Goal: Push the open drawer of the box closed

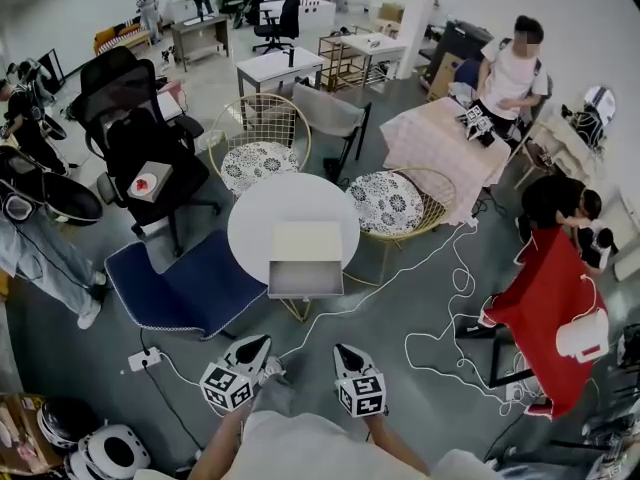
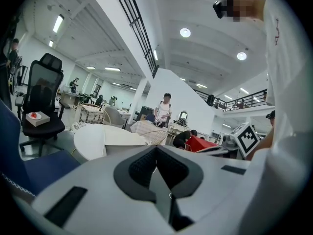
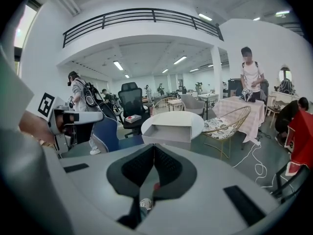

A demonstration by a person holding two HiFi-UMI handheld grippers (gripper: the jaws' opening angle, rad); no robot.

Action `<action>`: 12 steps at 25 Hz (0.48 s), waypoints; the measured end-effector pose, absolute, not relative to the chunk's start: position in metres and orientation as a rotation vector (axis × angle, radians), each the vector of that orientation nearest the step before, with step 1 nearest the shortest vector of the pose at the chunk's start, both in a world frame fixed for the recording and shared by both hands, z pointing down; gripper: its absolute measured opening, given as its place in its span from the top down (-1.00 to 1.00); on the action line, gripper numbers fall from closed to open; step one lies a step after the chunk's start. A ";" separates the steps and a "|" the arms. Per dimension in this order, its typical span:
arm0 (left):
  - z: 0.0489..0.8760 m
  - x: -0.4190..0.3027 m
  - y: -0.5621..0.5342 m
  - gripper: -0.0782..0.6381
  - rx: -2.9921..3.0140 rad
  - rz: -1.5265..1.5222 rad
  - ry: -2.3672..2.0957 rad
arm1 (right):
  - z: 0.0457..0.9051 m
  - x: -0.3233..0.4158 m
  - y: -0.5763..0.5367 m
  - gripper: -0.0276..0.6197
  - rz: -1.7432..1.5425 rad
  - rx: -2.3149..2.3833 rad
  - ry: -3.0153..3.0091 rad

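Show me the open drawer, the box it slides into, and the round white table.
open drawer (image 1: 305, 274), head view, its inner floor.
box (image 1: 307, 240), head view, its top face.
round white table (image 1: 255, 218), head view, bare top left of the box.

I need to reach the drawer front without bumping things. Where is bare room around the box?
Bare tabletop lies left of the box, out to the rim; the strip on its right is narrower. The floor before the drawer is open, though a white cable crosses it. Crowded: blue seat at left, wire chairs behind.
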State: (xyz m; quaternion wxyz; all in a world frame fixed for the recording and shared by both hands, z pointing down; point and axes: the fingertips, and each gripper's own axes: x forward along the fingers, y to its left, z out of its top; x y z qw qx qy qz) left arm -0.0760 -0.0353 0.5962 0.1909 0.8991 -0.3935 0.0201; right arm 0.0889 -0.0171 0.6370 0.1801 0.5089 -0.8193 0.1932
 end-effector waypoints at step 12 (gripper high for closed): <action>0.580 -0.117 -0.134 0.75 2.520 0.086 -1.037 | 0.612 0.041 -0.127 0.87 0.563 1.467 -2.288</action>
